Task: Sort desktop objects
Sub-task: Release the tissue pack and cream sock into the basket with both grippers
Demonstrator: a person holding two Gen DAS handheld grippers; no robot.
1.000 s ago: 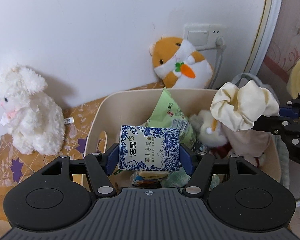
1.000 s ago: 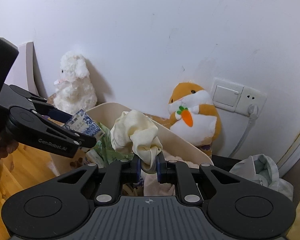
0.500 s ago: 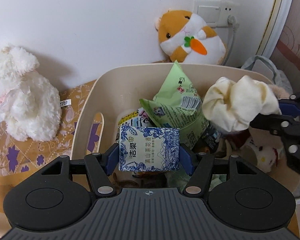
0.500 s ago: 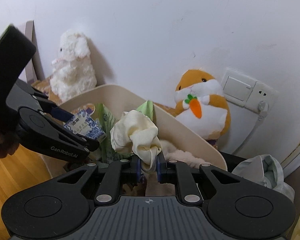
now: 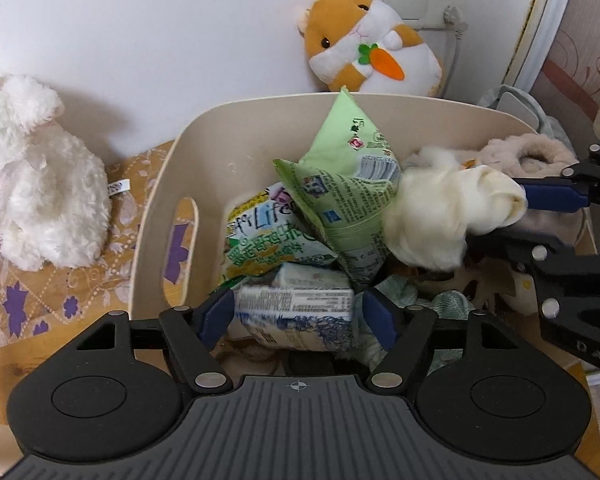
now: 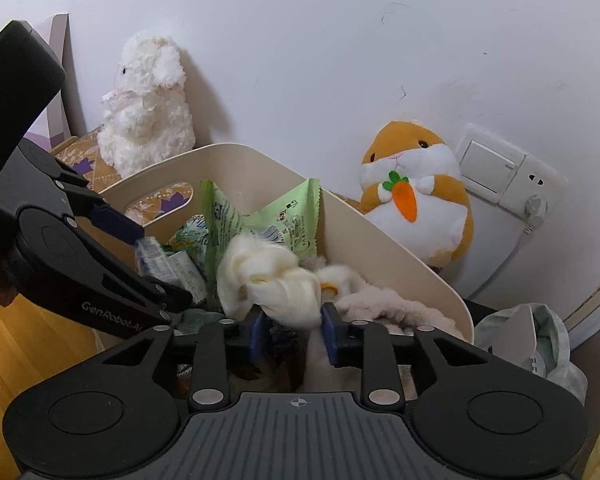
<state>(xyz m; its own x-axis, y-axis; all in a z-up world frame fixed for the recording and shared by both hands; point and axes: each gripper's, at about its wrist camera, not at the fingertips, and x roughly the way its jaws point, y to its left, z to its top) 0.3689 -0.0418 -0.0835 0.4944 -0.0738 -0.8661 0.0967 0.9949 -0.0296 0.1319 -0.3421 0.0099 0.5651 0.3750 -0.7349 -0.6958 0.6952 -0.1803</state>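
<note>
A beige basket point(image 5: 260, 100) point(image 6: 380, 236) sits against the wall, filled with packets and soft items. My left gripper point(image 5: 298, 318) point(image 6: 148, 260) hangs over its near left side with its jaws opening. A blue-and-white tissue pack point(image 5: 296, 316) lies tilted and blurred between the pads, with a gap on its right side. My right gripper point(image 6: 292, 332) point(image 5: 500, 220) is over the basket's right half, jaws opening too. A cream scrunchie point(image 6: 272, 284) point(image 5: 448, 216), blurred, sits just beyond the pads, loose on the pile.
Green snack bags point(image 5: 340, 200) and a fuzzy beige item point(image 5: 532, 152) fill the basket. A white rabbit plush point(image 5: 40, 176) sits left on patterned cloth. An orange hamster plush point(image 5: 372, 60) leans by a wall socket point(image 5: 420, 0). A plastic bag point(image 6: 536, 344) lies right.
Both grippers sank toward the basket and both sets of jaws spread. The tissue pack tipped over and slid down between the left pads. The scrunchie slipped out of the right pads onto the pile.
</note>
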